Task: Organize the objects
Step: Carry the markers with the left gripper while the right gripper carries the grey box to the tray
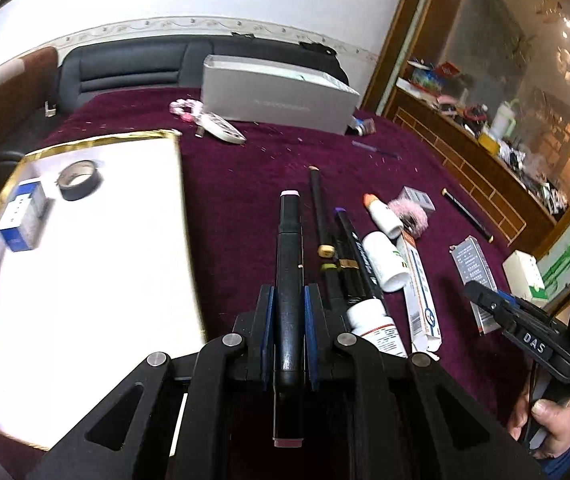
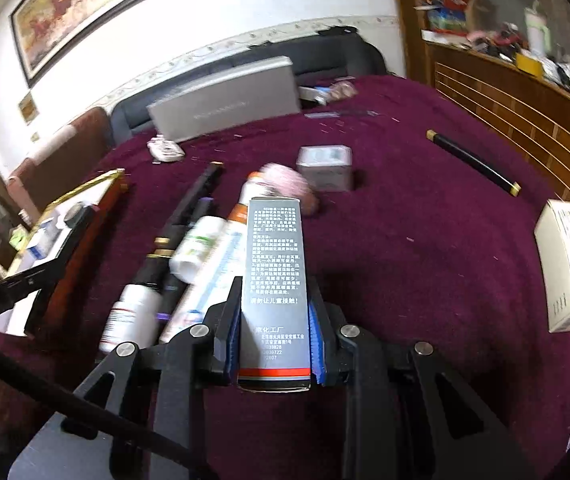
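Left gripper [image 1: 289,308] clamps marker [image 1: 289,264], lengthwise along fingers | right gripper [image 2: 275,320] clamps grey box [image 2: 275,276], lengthwise forward

White walls, a framed painting [image 2: 97,4], dark sofa [image 1: 133,68], and wooden cabinet [image 1: 485,152] behind.

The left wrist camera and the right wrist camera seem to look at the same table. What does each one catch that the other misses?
Only the left wrist view shows the black marker clamped in the left gripper, and the tape roll clearly on the white tray. Only the right wrist view shows the framed painting and the grey printed box clamped in the right gripper. Both show the purple cloth, the silver box and the white bottles.
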Tool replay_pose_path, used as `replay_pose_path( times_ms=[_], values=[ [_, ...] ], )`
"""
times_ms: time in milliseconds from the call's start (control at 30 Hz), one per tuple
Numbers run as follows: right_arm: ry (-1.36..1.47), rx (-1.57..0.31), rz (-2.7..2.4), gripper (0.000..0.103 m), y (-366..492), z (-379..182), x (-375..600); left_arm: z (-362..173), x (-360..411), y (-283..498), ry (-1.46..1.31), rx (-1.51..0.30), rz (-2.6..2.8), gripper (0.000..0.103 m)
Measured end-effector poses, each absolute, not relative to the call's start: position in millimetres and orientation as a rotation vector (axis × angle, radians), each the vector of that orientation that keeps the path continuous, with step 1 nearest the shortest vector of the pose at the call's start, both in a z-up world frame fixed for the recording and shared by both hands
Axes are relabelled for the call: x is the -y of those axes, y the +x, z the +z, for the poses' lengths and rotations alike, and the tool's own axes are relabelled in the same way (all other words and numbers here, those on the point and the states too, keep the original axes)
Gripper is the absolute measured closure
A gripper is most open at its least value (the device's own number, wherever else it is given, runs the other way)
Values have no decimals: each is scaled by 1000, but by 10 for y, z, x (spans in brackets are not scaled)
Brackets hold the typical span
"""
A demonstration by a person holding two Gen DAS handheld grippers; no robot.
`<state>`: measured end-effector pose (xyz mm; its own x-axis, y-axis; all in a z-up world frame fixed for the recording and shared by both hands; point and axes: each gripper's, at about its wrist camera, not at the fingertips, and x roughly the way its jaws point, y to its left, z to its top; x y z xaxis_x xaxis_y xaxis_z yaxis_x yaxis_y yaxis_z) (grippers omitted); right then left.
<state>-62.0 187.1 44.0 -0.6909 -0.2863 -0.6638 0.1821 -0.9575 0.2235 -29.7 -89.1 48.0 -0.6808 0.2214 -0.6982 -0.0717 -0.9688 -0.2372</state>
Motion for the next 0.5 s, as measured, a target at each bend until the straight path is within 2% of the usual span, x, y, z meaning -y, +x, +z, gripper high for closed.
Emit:
replay_pose_path(
  times_ms=[500],
  values=[
    [1019,64,-2414,78,-577,836,-695,617,1851,-89,-1100,469,2882,92]
  ],
)
